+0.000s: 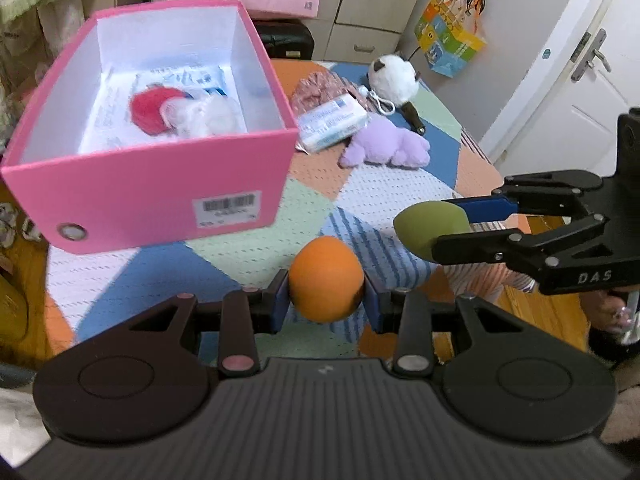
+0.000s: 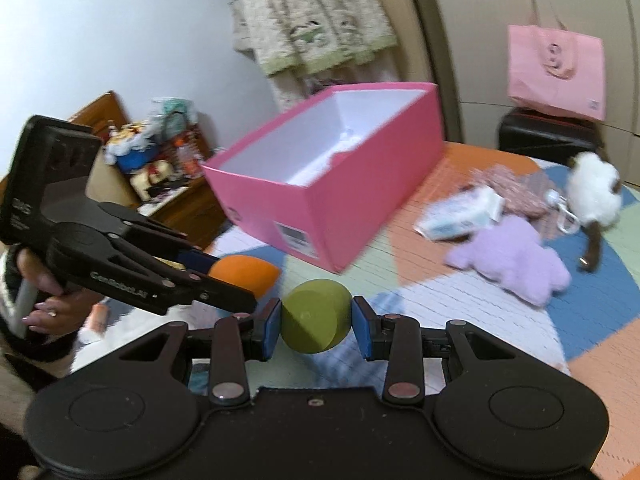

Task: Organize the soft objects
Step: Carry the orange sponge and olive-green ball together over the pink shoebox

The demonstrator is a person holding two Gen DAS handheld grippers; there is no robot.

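My left gripper point(image 1: 326, 300) is shut on an orange egg-shaped sponge point(image 1: 326, 280), held above the patchwork bedspread point(image 1: 256, 252) in front of the pink box point(image 1: 160, 188). My right gripper point(image 2: 316, 322) is shut on a green egg-shaped sponge point(image 2: 316, 318); it also shows in the left wrist view point(image 1: 452, 228), right of the orange one. The orange sponge shows in the right wrist view point(image 2: 246, 274) in the left gripper point(image 2: 208, 276). The box point(image 2: 340, 216) holds a red and white soft toy point(image 1: 180, 114) and a packet.
On the bedspread beyond the box lie a tissue pack point(image 1: 334, 122), a purple plush point(image 1: 388, 146), a white fluffy plush point(image 1: 394, 76) and a patterned cloth point(image 1: 320, 84). A pink bag point(image 2: 556, 76) stands on a black case behind. A door point(image 1: 576, 80) is at the right.
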